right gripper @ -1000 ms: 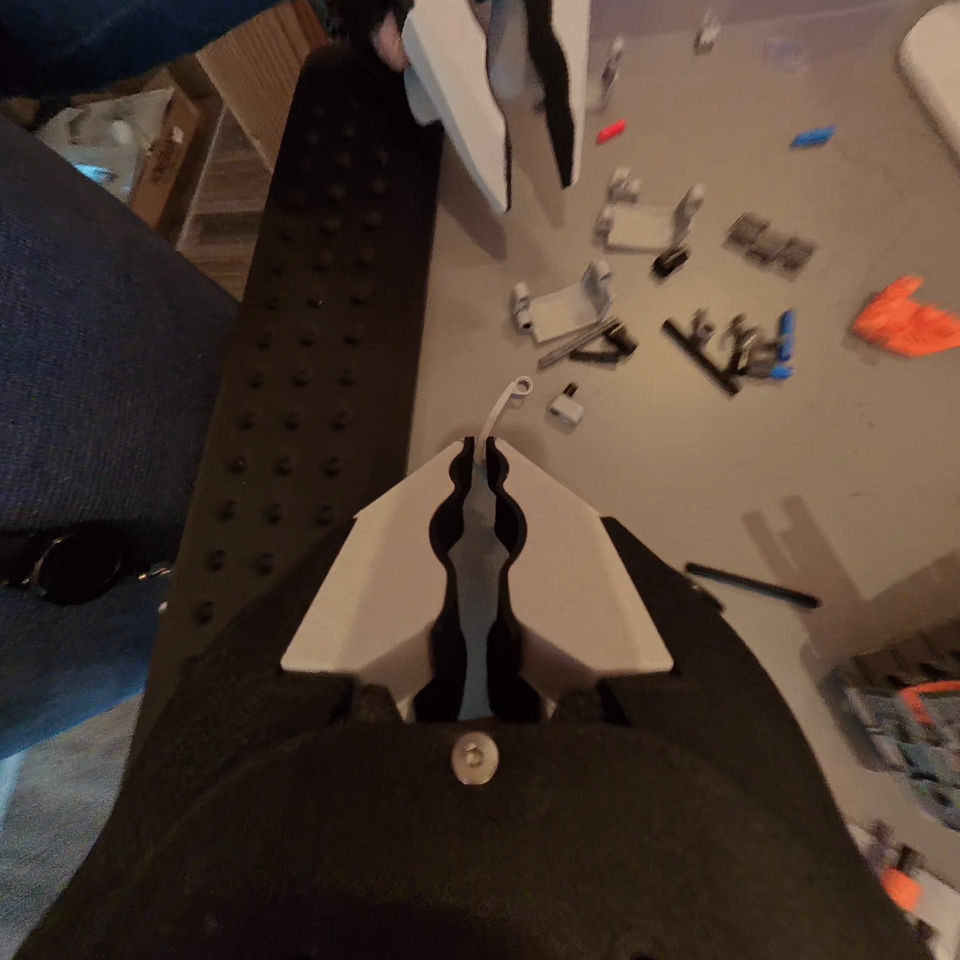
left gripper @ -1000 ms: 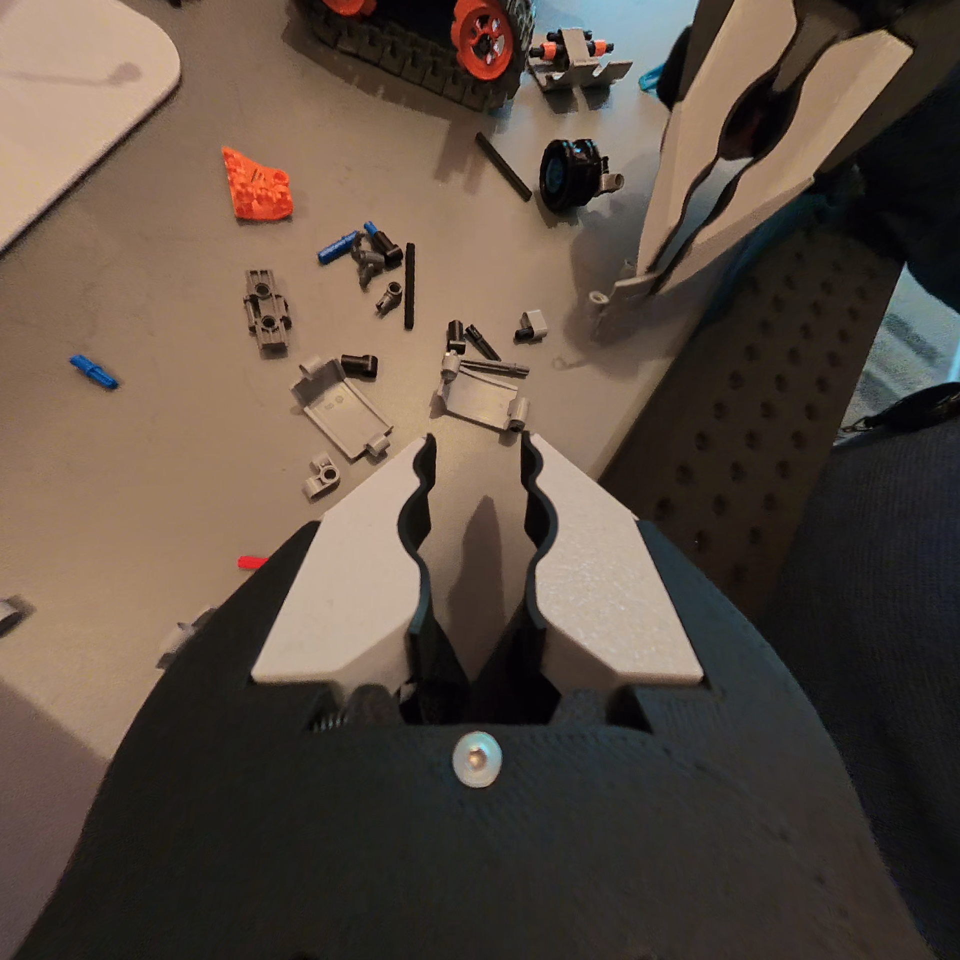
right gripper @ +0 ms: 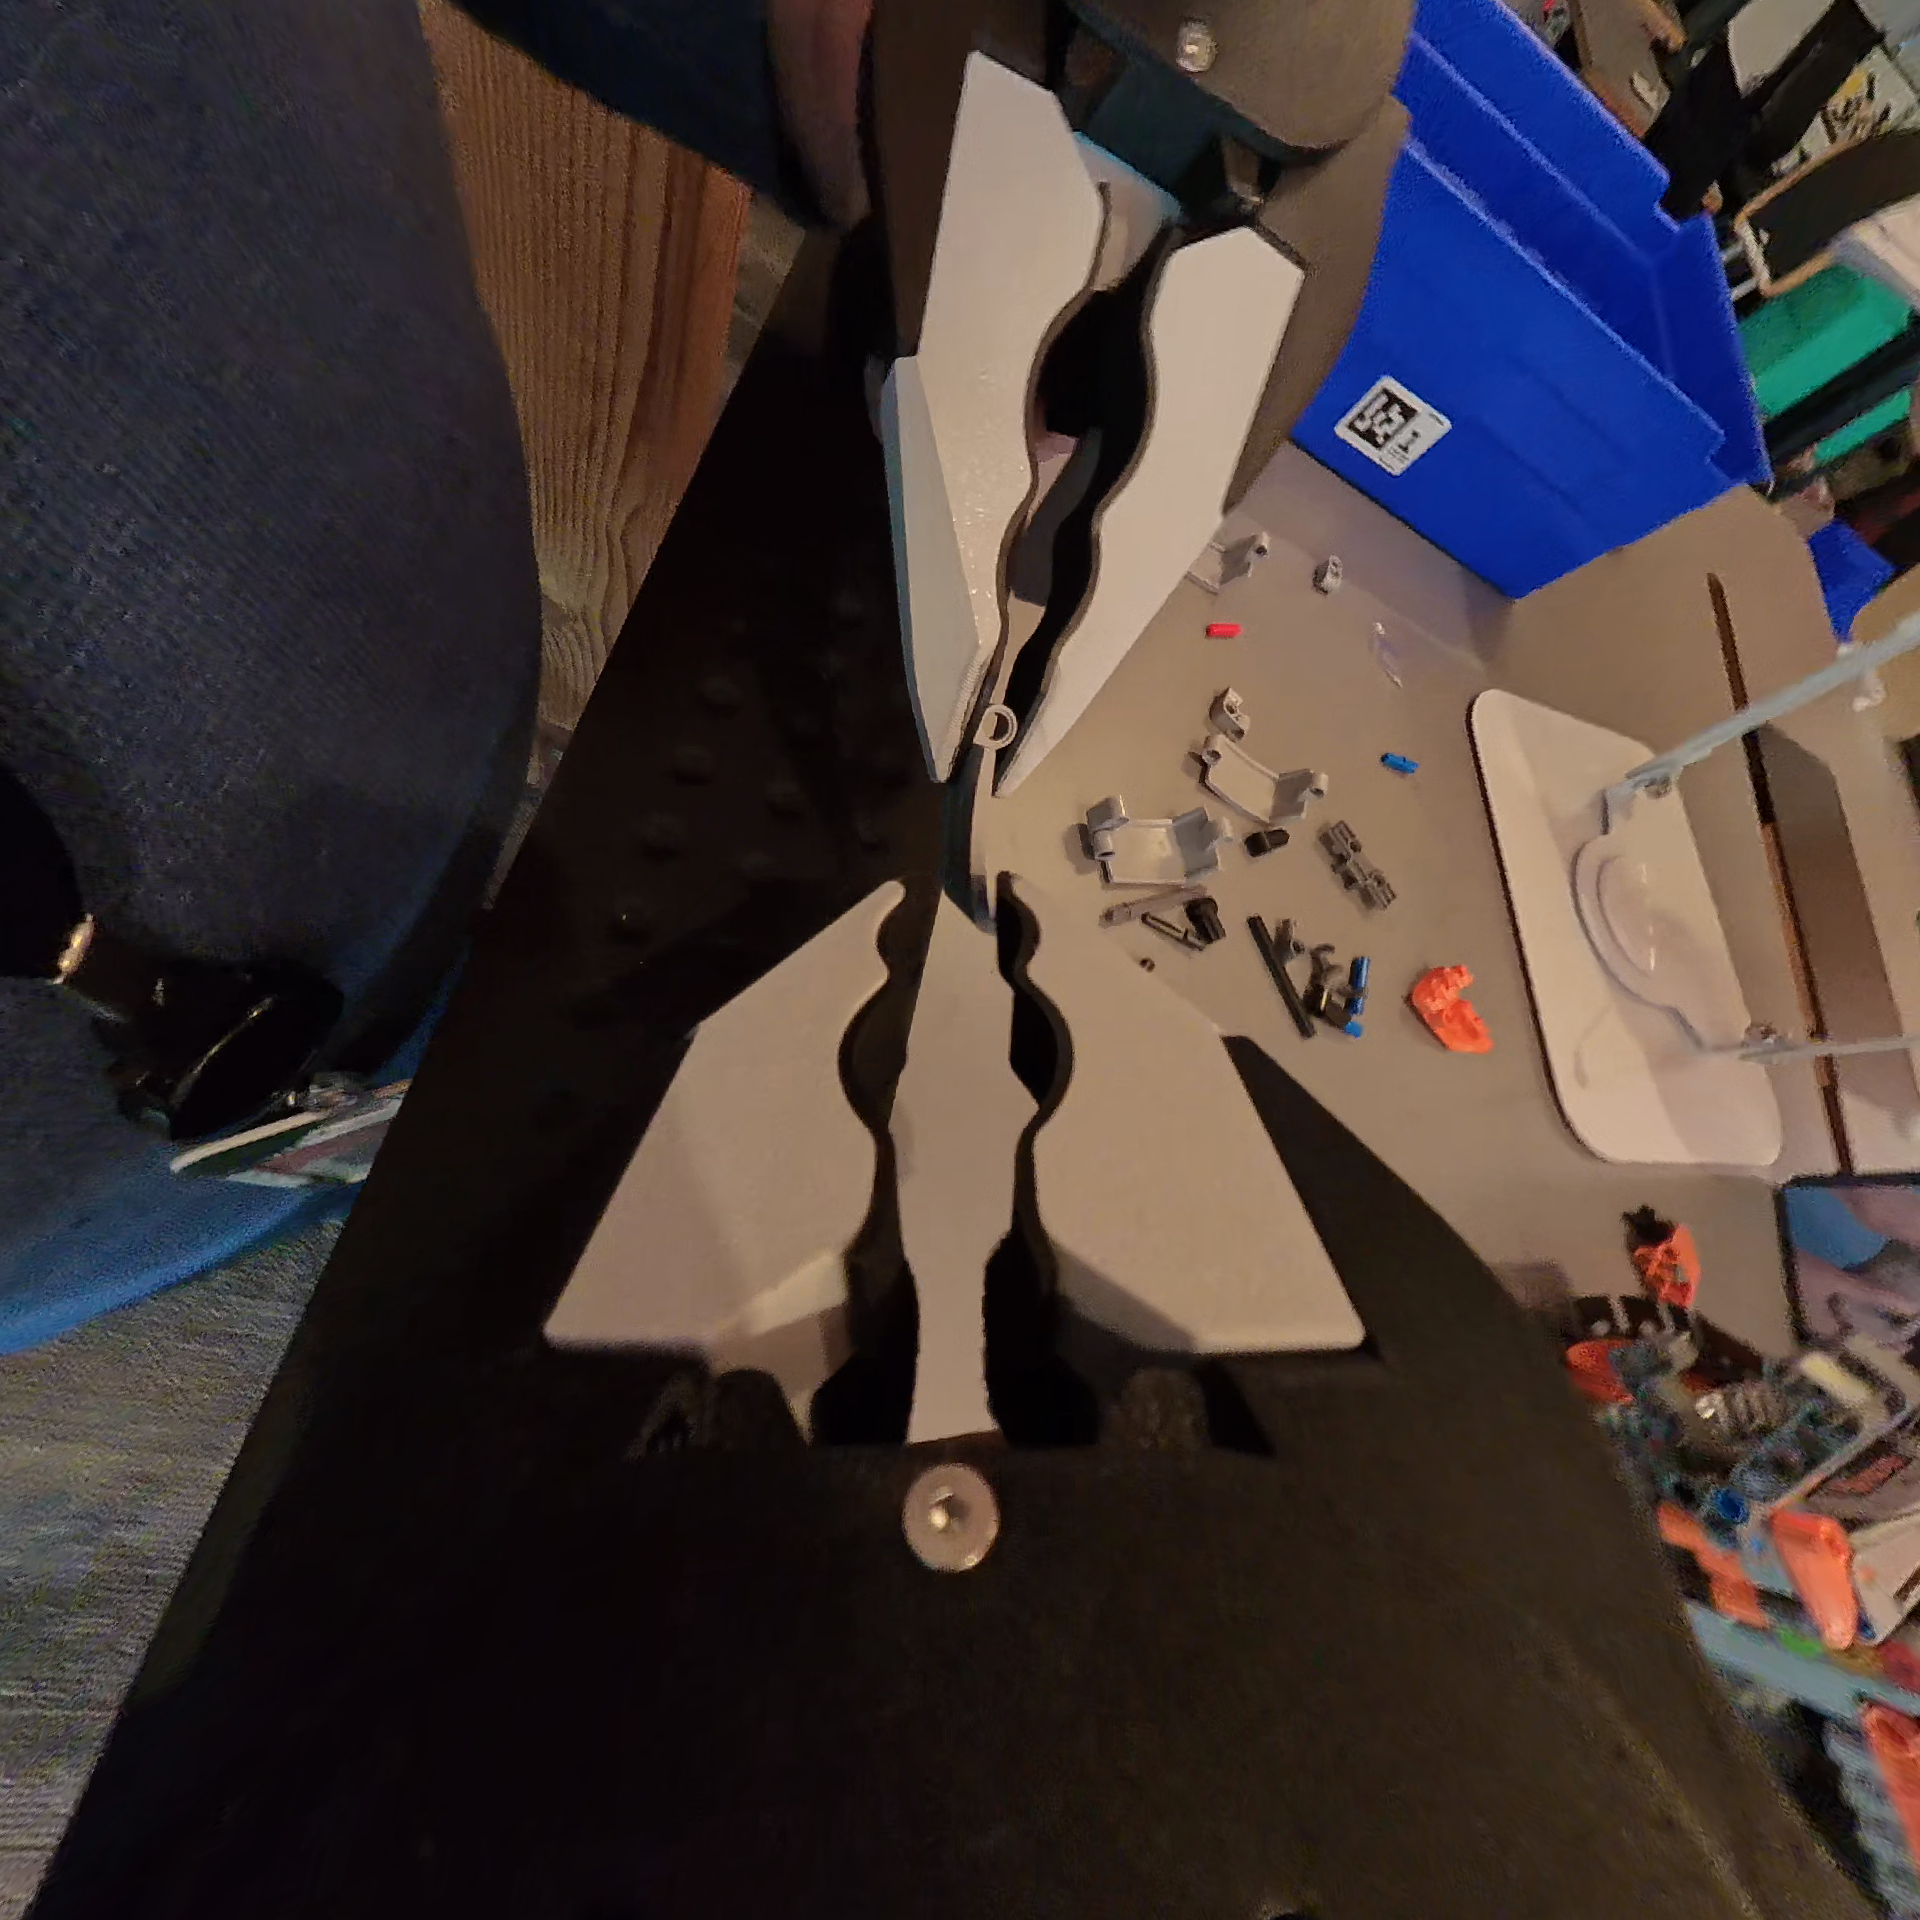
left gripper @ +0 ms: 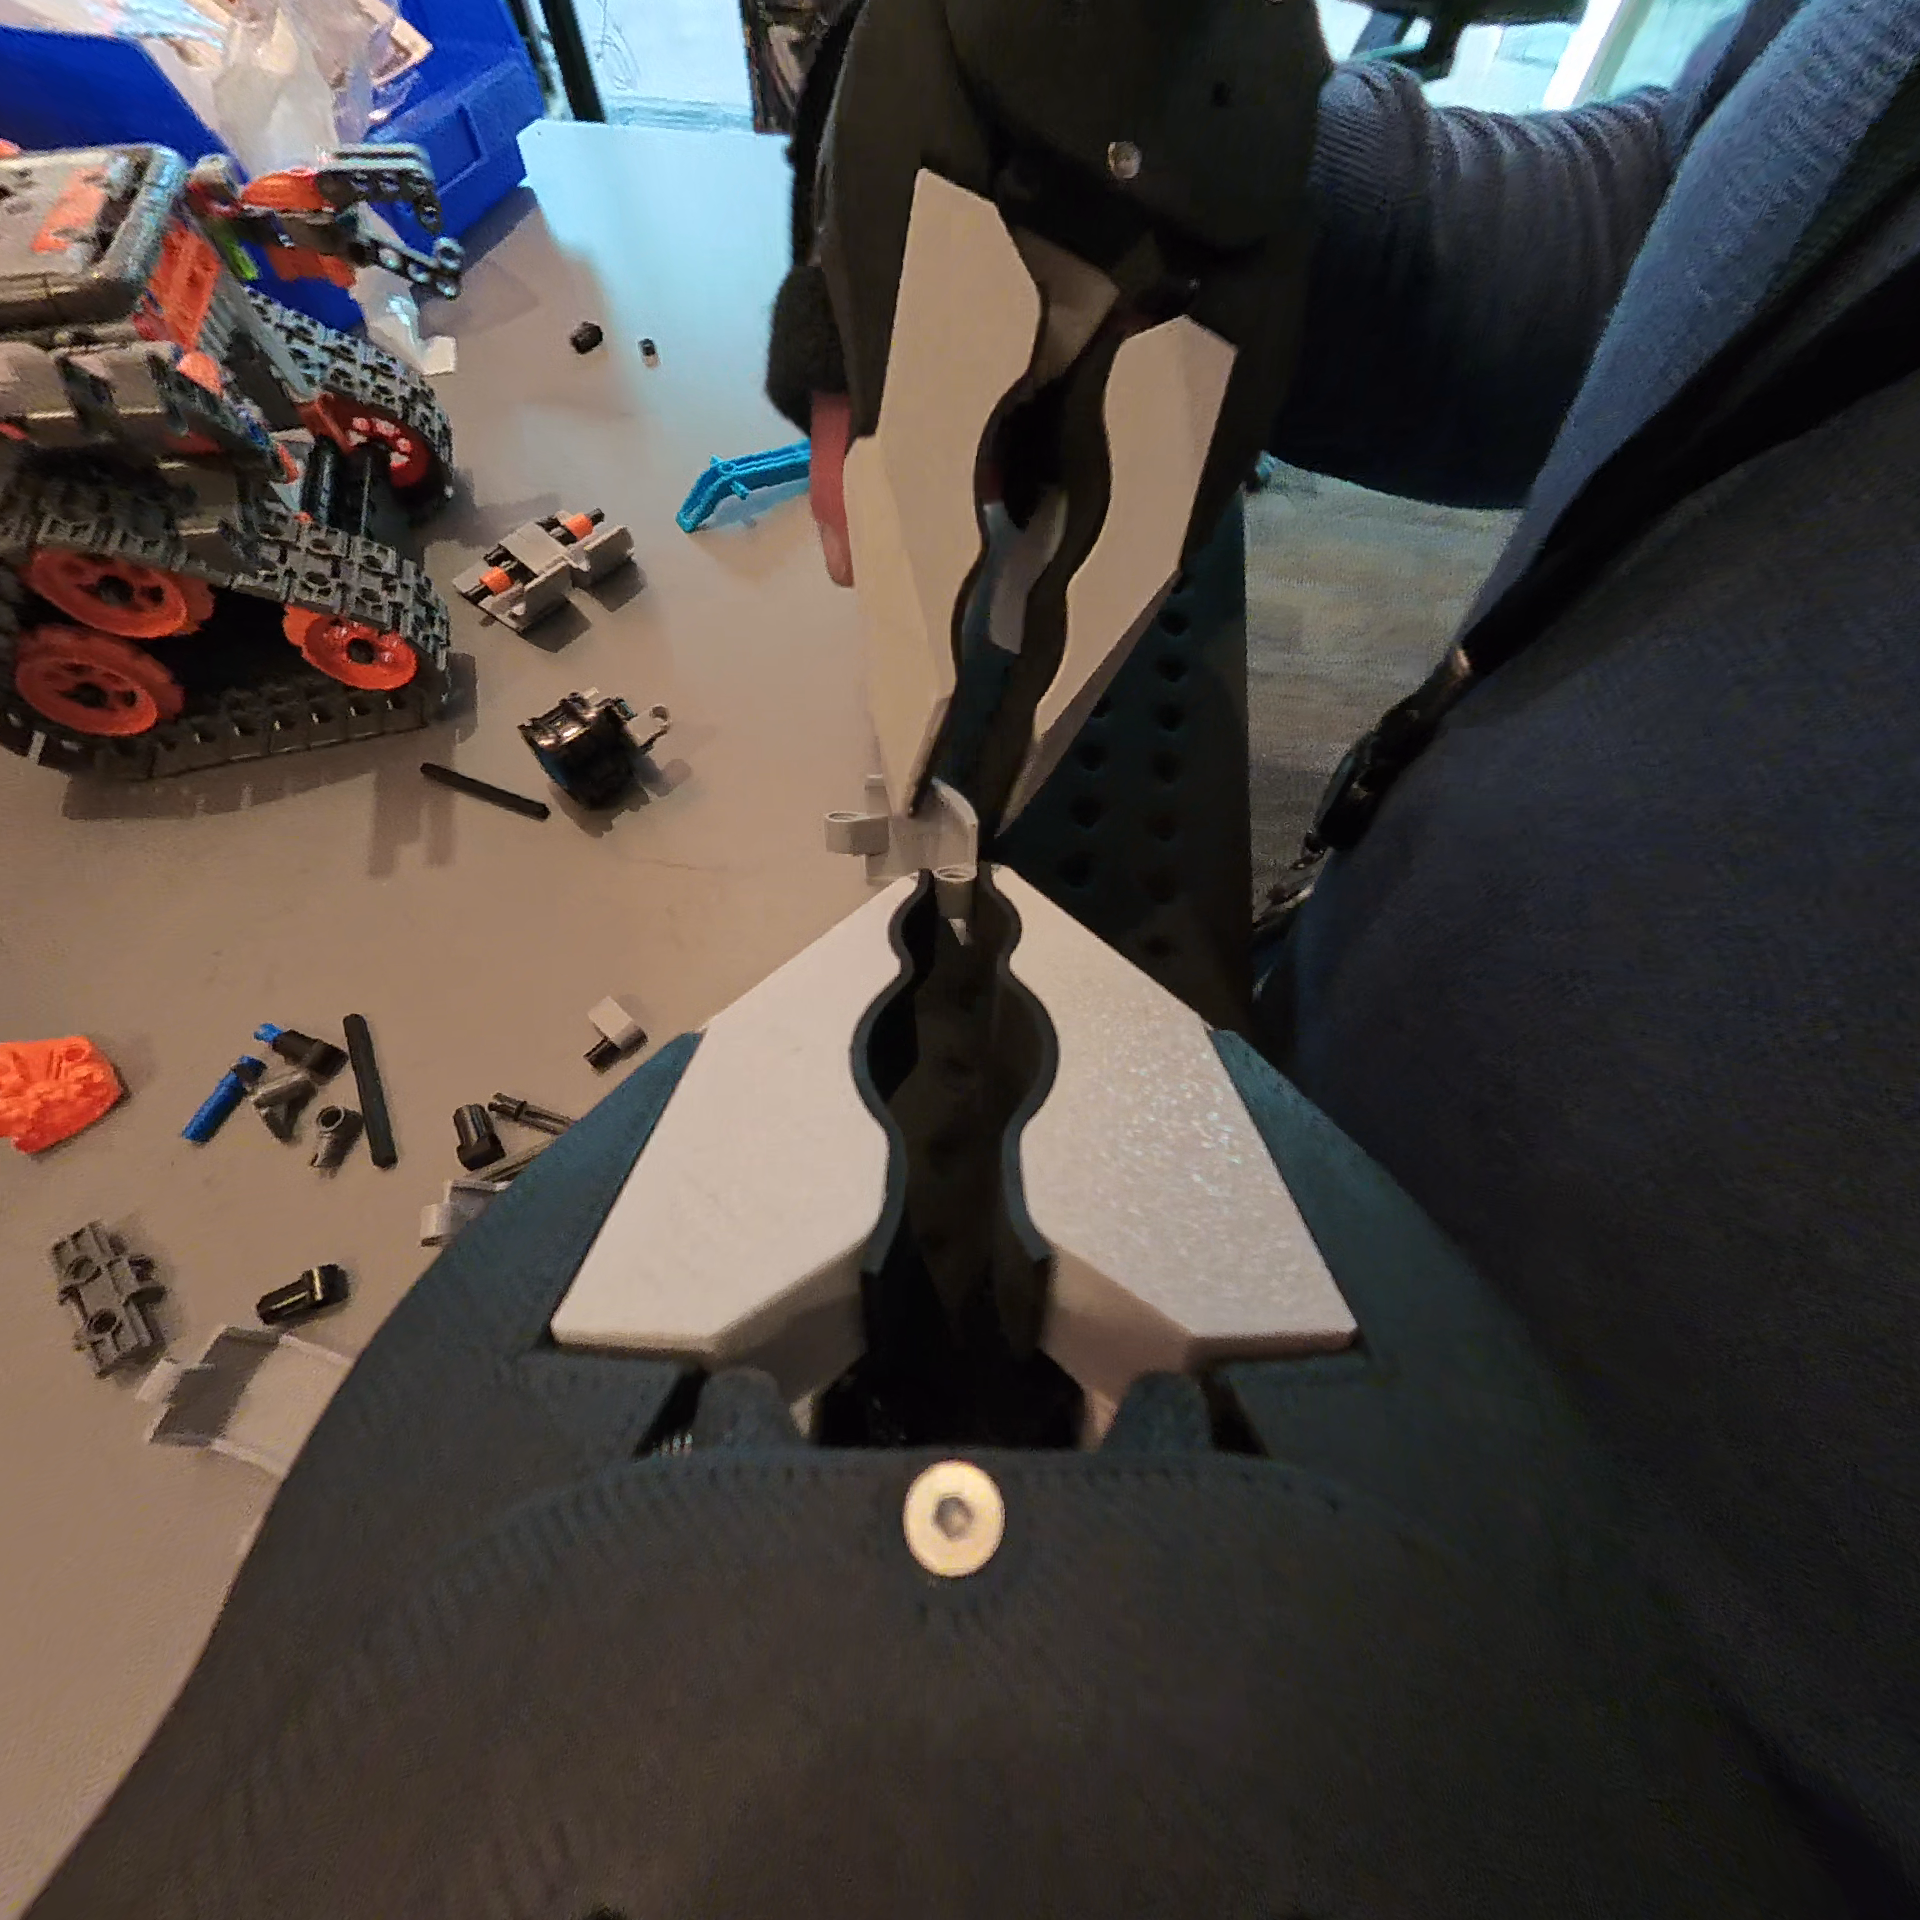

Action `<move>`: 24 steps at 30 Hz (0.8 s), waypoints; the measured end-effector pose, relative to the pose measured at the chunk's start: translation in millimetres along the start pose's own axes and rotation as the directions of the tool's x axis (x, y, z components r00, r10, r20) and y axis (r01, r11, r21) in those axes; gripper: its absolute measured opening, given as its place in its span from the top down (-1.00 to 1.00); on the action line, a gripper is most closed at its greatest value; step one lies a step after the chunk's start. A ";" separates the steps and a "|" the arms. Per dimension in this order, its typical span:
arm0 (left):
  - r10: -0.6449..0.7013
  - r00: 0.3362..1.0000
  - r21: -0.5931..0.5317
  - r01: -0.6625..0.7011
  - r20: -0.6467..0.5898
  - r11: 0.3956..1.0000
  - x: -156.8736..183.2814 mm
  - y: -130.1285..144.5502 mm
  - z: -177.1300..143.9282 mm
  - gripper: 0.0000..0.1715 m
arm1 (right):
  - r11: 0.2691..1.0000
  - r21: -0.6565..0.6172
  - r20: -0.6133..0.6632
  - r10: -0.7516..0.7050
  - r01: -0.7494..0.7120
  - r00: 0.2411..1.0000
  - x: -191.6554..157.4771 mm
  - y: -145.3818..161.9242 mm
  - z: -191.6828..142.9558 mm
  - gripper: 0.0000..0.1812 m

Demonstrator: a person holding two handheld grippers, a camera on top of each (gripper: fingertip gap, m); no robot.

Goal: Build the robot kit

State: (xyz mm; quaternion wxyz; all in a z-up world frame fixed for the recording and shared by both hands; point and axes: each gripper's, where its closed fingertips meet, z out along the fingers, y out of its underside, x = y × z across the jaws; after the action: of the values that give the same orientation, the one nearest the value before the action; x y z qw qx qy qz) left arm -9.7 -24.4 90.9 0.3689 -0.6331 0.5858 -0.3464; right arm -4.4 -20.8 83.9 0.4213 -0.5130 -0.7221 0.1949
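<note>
Two hand-held grippers meet tip to tip above the near edge of a grey matte tabletop (left gripper: 312, 935). In the left wrist view, the left gripper (left gripper: 956, 883), low at centre frame, has its grey fingers drawn narrow around the end of a small light-grey curved plastic panel piece (left gripper: 914, 826). The right gripper (left gripper: 961, 800) reaches down from the top of the frame and pinches the same piece from the far side. In the right wrist view the right gripper (right gripper: 961, 894) shows that piece as a thin grey strip running between its nearly closed fingers, its ringed end (right gripper: 995, 724) caught at the tips of the left gripper (right gripper: 977, 753) above.

A black perforated panel (left gripper: 1143, 748) flanks the table edge, with a person's dark blue sleeve (left gripper: 1455, 312) at the right of the frame.

Loose grey, black and blue building pieces (left gripper: 312, 1101) lie scattered at lower left, beside an orange angular plastic piece (left gripper: 52, 1086). Beyond them sit a black wheel part (left gripper: 582, 743) and a tracked toy vehicle with orange wheels (left gripper: 197, 499). Blue plastic bins (right gripper: 1507, 343) stand at the table's far end, and a white tray (right gripper: 1600, 935) rests at the right of the right wrist view.
</note>
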 end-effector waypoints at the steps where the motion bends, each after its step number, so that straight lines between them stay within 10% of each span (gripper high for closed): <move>1: -0.019 1.000 0.011 0.019 0.019 1.000 -4.1 -1.1 0.8 0.95 | 0.999 0.005 -0.008 0.038 -0.038 0.999 3.0 1.9 -3.2 0.83; 12: 0.029 0.990 -0.215 0.000 0.135 0.977 -34.0 24.1 48.1 0.94 | 0.784 -0.053 -0.301 0.578 -0.618 0.759 75.6 113.8 -39.1 0.58; 24: -0.023 0.990 -0.222 0.055 0.140 0.973 -32.1 26.5 62.0 0.65 | 0.801 -0.234 -0.290 0.484 -0.552 0.826 71.0 139.3 -4.8 0.73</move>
State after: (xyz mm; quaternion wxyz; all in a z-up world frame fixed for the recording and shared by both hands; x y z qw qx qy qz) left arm 29.0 10.3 37.4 0.3270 -0.7045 0.5821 -0.2407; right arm 71.4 98.1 16.2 0.3421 -0.7686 -0.5244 0.1313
